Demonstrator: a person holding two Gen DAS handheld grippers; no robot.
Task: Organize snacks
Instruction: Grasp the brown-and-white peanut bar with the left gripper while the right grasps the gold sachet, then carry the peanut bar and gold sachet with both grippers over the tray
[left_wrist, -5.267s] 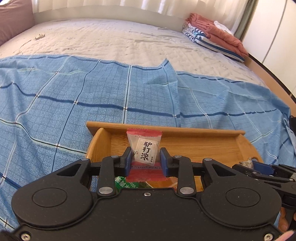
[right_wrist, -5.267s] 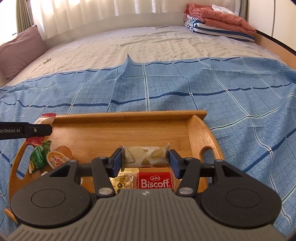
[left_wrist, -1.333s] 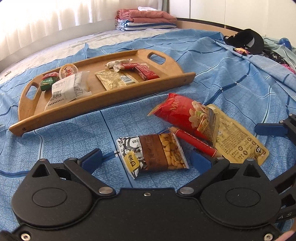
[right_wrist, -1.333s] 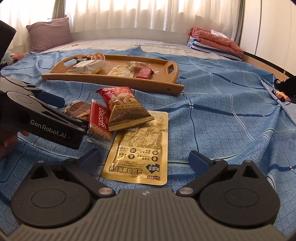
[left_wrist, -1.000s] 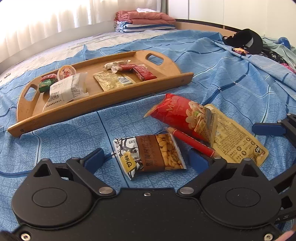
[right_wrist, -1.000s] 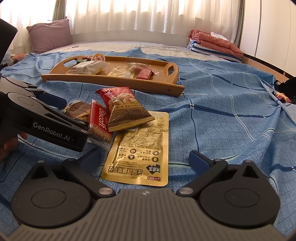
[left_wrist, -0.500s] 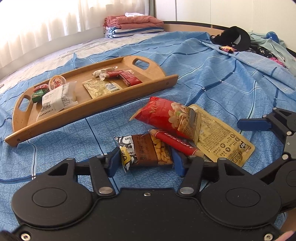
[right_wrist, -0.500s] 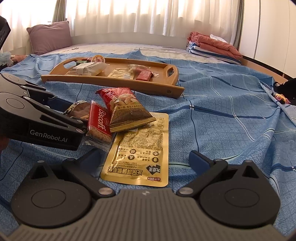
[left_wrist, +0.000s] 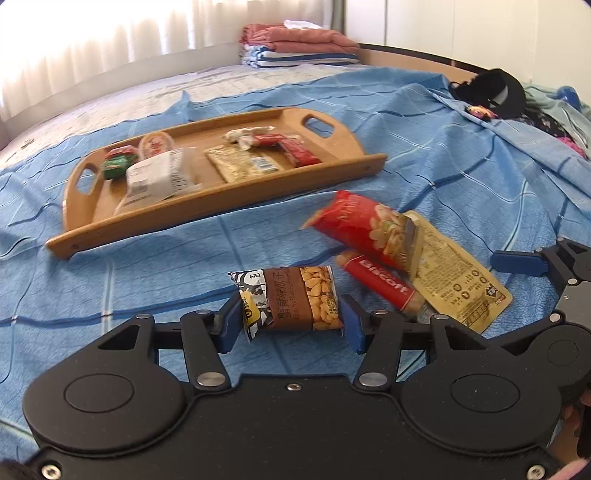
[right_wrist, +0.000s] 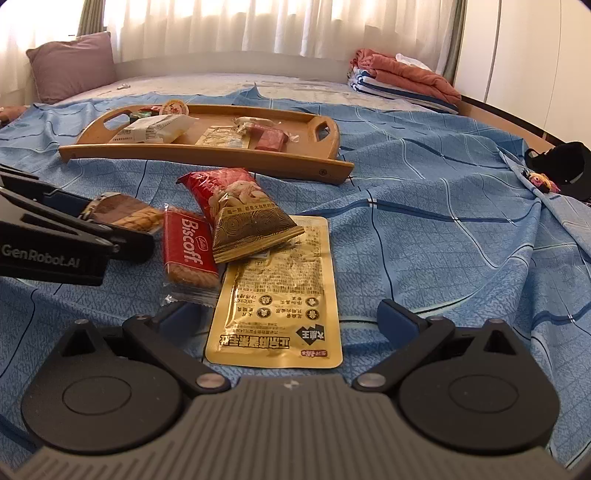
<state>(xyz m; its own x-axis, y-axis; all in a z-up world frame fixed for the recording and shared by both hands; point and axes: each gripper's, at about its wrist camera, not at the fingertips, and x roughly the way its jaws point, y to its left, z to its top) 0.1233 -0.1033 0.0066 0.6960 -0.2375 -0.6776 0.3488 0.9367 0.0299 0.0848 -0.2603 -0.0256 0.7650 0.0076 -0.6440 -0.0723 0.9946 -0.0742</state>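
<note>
My left gripper (left_wrist: 291, 317) has a brown-and-yellow seed packet (left_wrist: 295, 299) between its blue pads, which press on both ends while the jaws are closing. The packet hangs just above the blue sheet. To its right lie a red Biscoff bar (left_wrist: 380, 282), a red nut bag (left_wrist: 362, 225) and a flat gold pouch (left_wrist: 454, 280). In the right wrist view my right gripper (right_wrist: 284, 317) stands open, its fingers either side of the gold pouch's (right_wrist: 280, 288) near end without touching it. The wooden tray (left_wrist: 221, 206) behind holds several small snacks.
A blue checked sheet covers the bed. Folded clothes (right_wrist: 402, 79) are stacked at the far right and a mauve pillow (right_wrist: 70, 66) at the far left. A black cap (left_wrist: 495, 92) and loose clothing lie near the right bed edge.
The left gripper's jaws closed from wide open onto the seed packet and lifted it slightly off the sheet. The right gripper stayed open over the gold pouch.
</note>
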